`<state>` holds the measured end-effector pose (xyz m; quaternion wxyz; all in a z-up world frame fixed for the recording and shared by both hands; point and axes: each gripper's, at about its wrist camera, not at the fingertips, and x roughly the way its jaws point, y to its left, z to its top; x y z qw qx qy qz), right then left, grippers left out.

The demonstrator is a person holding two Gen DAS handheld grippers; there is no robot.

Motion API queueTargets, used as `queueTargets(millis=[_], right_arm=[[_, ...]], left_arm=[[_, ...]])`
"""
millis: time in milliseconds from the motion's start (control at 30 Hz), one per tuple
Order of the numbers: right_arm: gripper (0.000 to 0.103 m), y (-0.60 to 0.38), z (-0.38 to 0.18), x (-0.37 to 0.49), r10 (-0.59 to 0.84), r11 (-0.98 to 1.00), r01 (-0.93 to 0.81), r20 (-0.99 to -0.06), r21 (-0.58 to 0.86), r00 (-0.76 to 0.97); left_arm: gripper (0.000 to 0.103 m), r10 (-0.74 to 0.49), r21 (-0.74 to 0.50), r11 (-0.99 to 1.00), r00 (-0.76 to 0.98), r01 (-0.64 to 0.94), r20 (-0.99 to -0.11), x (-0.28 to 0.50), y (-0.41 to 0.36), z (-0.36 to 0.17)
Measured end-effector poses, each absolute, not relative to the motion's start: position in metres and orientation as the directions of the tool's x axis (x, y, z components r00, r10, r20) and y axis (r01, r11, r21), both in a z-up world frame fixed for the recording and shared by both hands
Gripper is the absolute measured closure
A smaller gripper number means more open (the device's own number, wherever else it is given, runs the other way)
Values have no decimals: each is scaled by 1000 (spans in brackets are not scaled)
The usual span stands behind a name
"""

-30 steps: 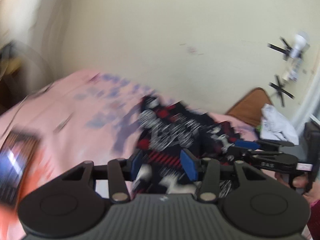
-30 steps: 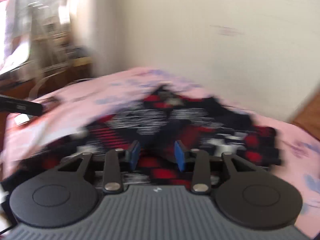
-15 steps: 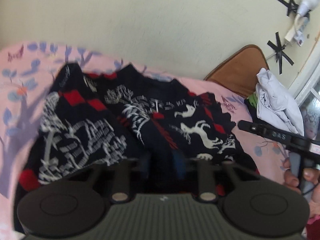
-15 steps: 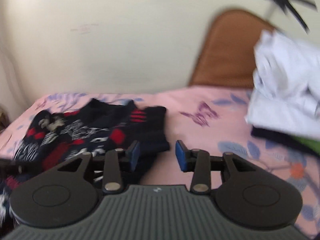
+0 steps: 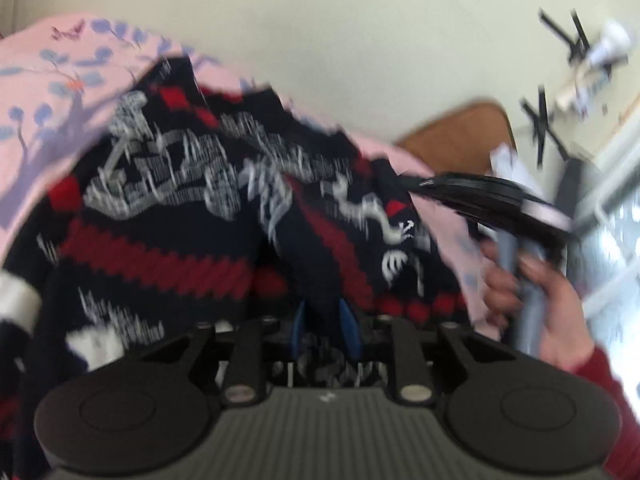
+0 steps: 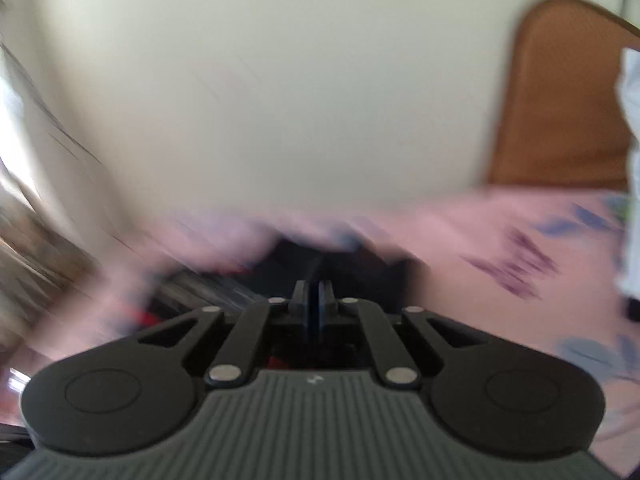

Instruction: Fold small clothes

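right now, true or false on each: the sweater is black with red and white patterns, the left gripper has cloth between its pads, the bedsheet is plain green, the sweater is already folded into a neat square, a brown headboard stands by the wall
1. The sweater is black with red and white patterns. True.
2. The left gripper has cloth between its pads. True: a dark fold of the sweater sits between the blue pads.
3. The bedsheet is plain green. False: it is pink with blue and purple prints.
4. The sweater is already folded into a neat square. False: it lies spread and rumpled across the bed.
5. A brown headboard stands by the wall. True.
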<state>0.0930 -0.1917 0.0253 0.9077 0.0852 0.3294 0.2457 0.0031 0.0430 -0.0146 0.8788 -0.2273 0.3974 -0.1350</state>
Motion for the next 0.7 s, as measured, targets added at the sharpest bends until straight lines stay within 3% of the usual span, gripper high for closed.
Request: queueTargets(millis=[33, 67, 100, 133, 267, 367, 433, 500, 600, 633, 700], right_arm=[[84, -187, 14, 99, 399, 915, -330, -628, 230, 668], [75, -192, 13, 95, 404, 915, -326, -596, 240, 694], [57, -198, 15, 90, 392, 920, -298, -587, 254, 708], [55, -205, 19, 83, 380, 924, -270, -563, 271, 734], [55, -217, 42, 51, 425, 904, -332, -468, 271, 775], [57, -216, 51, 34, 573, 819, -461, -461, 341, 678], [60, -207, 46, 28, 624, 779, -519, -504, 351, 596], [63, -195, 21, 26, 545, 819, -515, -623, 253, 561], [66, -204, 18, 12, 534, 823, -529, -600, 208, 596], [67, -203, 23, 8, 503, 838, -520, -609, 169, 613], [65, -203, 31, -7, 475, 842, -530, -606, 101, 638]], left_arm=[[79, -419, -496, 866, 642, 69, -642, -1, 42, -14], [77, -415, -483, 872, 647, 81, -640, -6, 43, -12], [73, -403, -468, 879, 663, 89, -631, -11, 47, -7], [71, -386, -456, 886, 685, 88, -618, -16, 50, 0], [71, -325, -428, 900, 777, 79, -539, -9, 67, 33], [71, -317, -401, 911, 794, 102, -519, 19, 64, 40], [72, -312, -374, 922, 762, 99, -567, 42, 57, 28], [77, -240, -307, 951, 702, 33, -670, 63, 50, 3], [75, -156, -175, 983, 737, 51, -657, 54, 39, -6], [68, -134, -150, 988, 730, 44, -670, 49, 37, -5], [67, -145, -158, 986, 720, 50, -678, 38, 41, 0]])
